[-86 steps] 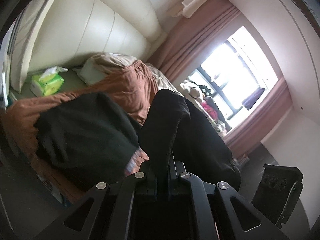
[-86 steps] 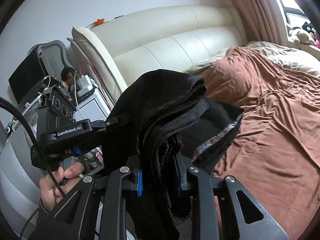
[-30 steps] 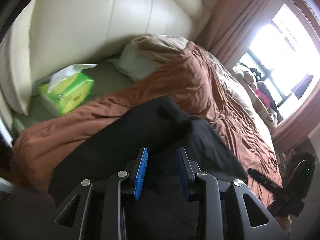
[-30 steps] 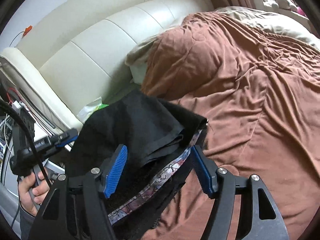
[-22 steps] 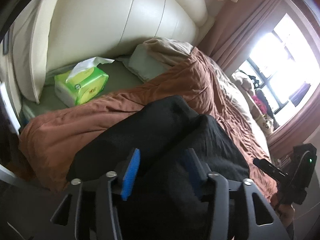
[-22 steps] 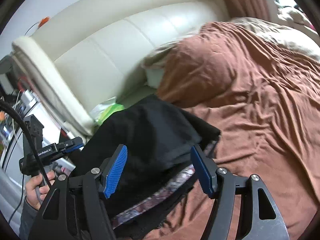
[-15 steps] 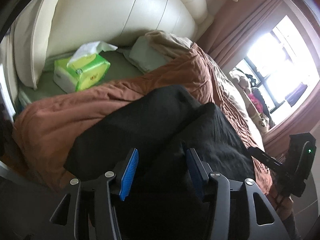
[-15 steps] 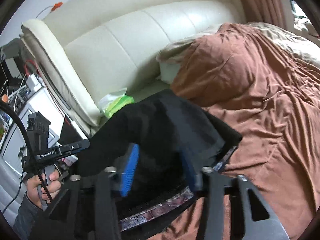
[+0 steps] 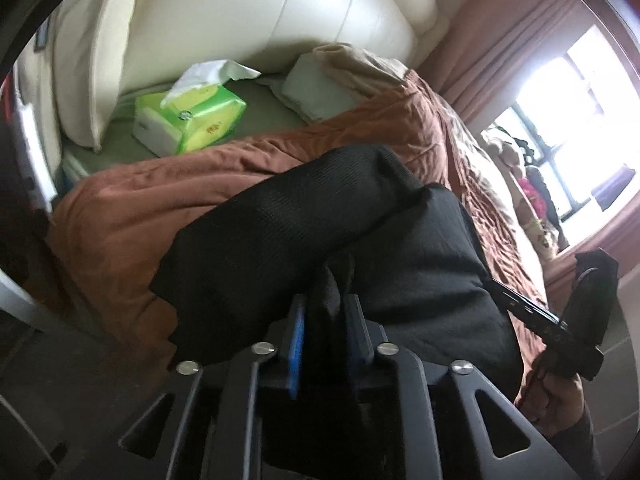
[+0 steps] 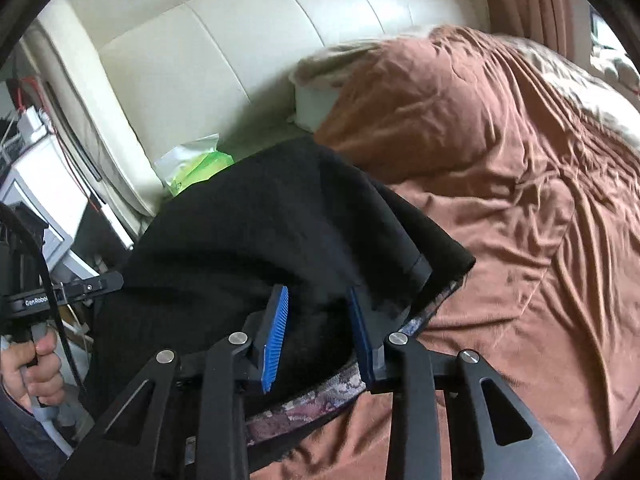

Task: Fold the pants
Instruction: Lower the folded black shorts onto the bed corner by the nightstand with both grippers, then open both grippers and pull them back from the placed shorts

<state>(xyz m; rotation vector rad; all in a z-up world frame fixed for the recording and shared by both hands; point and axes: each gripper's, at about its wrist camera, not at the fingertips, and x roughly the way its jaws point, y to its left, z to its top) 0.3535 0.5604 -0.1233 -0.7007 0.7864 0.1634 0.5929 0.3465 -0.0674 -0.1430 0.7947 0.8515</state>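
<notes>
The black pants [image 9: 288,232] lie folded in a thick bundle on the brown bedspread [image 9: 132,208] near the bed's edge. My left gripper [image 9: 325,312] is shut on a pinch of the black cloth at the bundle's near side. In the right wrist view the pants [image 10: 256,240] fill the lower left, with a patterned waistband lining [image 10: 320,396] showing along their near edge. My right gripper [image 10: 318,320] has its blue pads [image 10: 276,336] a hand's width apart around a fold of the pants, not pressed together.
A green tissue box [image 9: 192,120] sits by the cream padded headboard [image 9: 240,20], with a pillow [image 9: 316,92] beside it. A white bedside cabinet with cables [image 10: 36,184] stands left of the bed. A window with curtains [image 9: 560,80] lies at the far side.
Both grippers let go of the lifted pants, which dropped onto the bedspread. The left gripper then shut again on the cloth; the right gripper's pads have narrowed around a fold.
</notes>
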